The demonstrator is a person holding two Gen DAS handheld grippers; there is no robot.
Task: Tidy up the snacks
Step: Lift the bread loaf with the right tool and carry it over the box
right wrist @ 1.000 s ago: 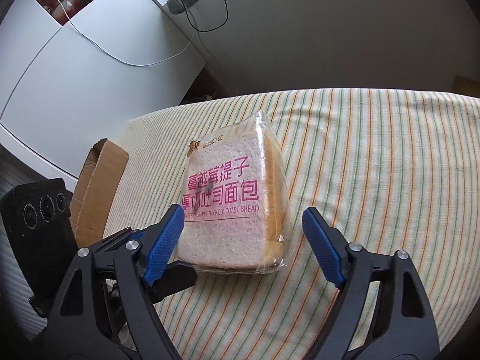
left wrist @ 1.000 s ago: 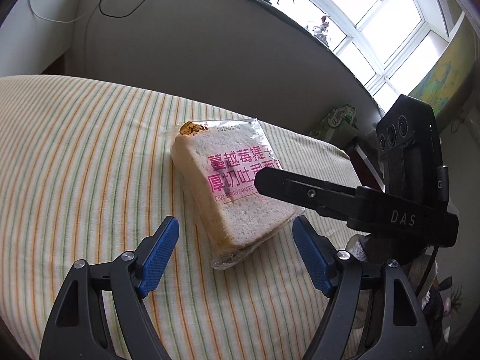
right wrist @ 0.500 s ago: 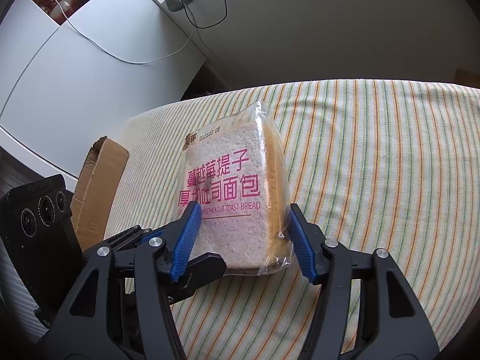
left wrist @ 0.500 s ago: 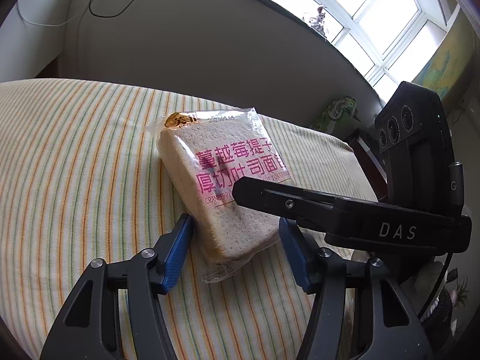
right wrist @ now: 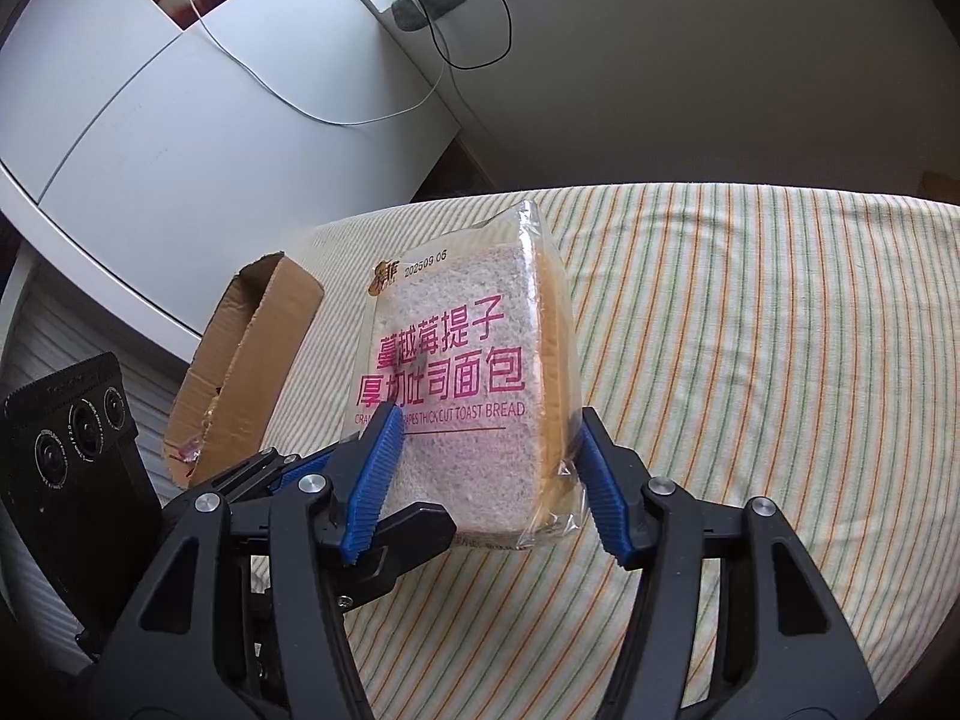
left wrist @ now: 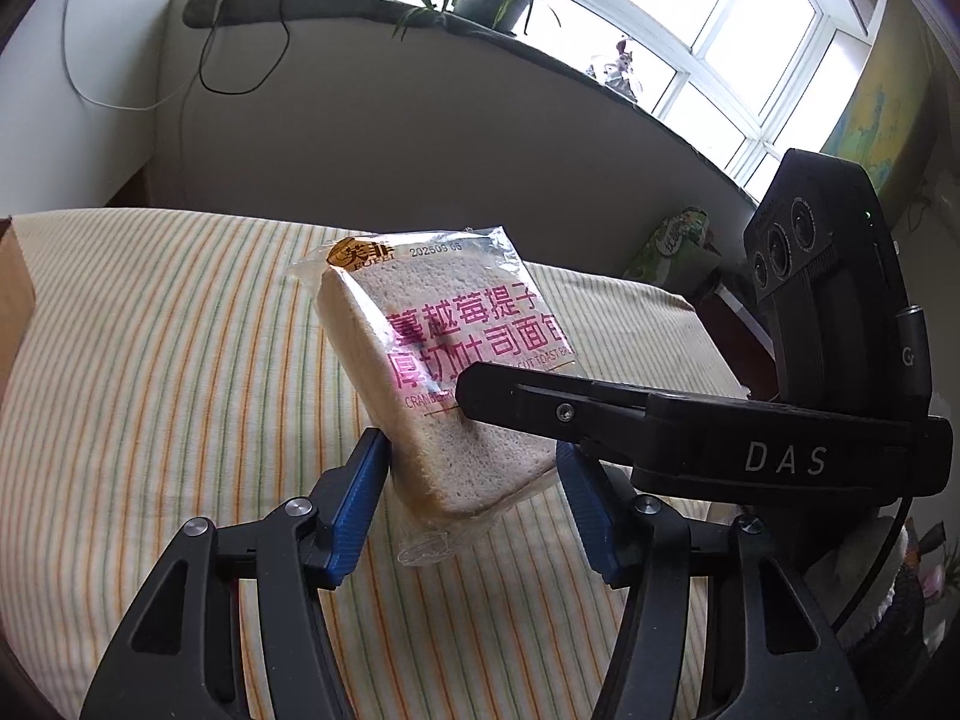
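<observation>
Two handheld grippers share one load: a clear-wrapped pack of thick-cut toast bread [right wrist: 462,396] is pinched at its lower end by both at once, its top end tilted up and away, clear of the striped cloth [left wrist: 150,360] that covers the surface below. The left gripper [left wrist: 474,498], its jaws having just closed in, has its blue fingers [left wrist: 354,510] pressed against the two flanks of the slice stack at the bottom corner. The right gripper [right wrist: 489,480], likewise just closed, clamps the pack across its width, one pad on the printed face's left edge and the other on the crust side. The pack's long axis runs from the fingers outward and upward, so each gripper points along it rather than across it. In the right wrist view an open cardboard box [right wrist: 240,372] stands at the far left edge of the cloth, just beyond the pack and on the left gripper's side. If that box is the snack's destination, as seems likely, the carry goes leftward, with the pack's free top end leading toward the opening.
</observation>
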